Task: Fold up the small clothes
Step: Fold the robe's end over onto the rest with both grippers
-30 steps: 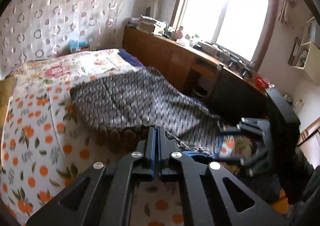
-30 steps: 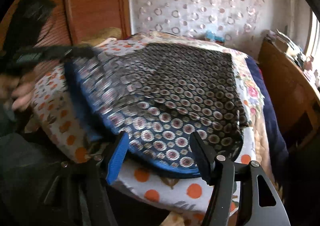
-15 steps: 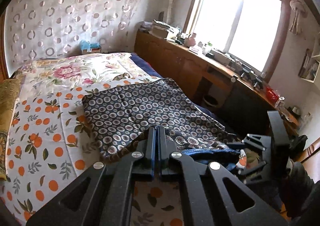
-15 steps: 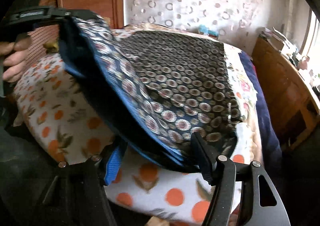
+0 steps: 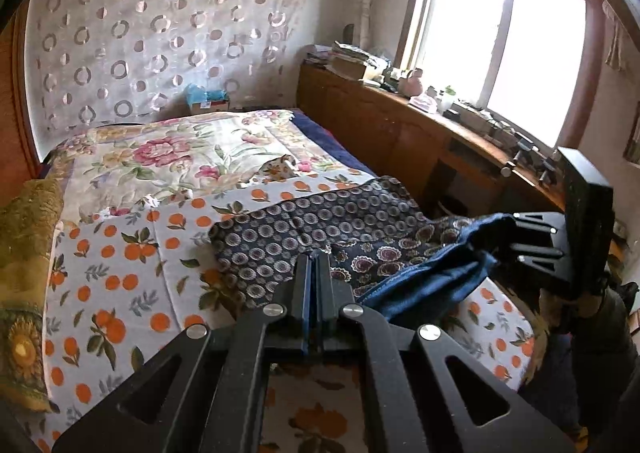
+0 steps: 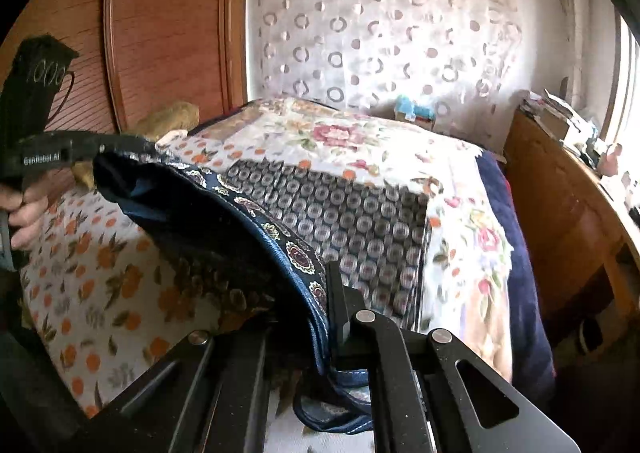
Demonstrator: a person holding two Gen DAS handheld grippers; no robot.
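A dark patterned garment (image 5: 328, 221) with a blue lining lies partly on the orange-print bedsheet (image 5: 120, 253). Its near edge is lifted between the two grippers. My left gripper (image 5: 316, 257) is shut on one corner of that edge. In the right wrist view the left gripper (image 6: 100, 151) holds this corner up at the left, with a hand (image 6: 24, 213) on its handle. My right gripper (image 6: 325, 281) is closing on the blue hem of the garment (image 6: 352, 221), and its pads press the cloth. The right gripper (image 5: 520, 239) also shows at the right of the left wrist view, with blue cloth bunched at its fingers.
A floral quilt (image 5: 180, 149) covers the far half of the bed. A yellowish pillow (image 5: 24, 233) lies at the left. A long wooden cabinet (image 5: 380, 125) with clutter runs under the window on the right. A wooden headboard (image 6: 160, 33) stands behind the bed.
The right gripper's jaws went from wide apart around the hem to closed on it. Both grippers moved back with the near edge, dragging the garment toward the bed's front so it looks bunched.
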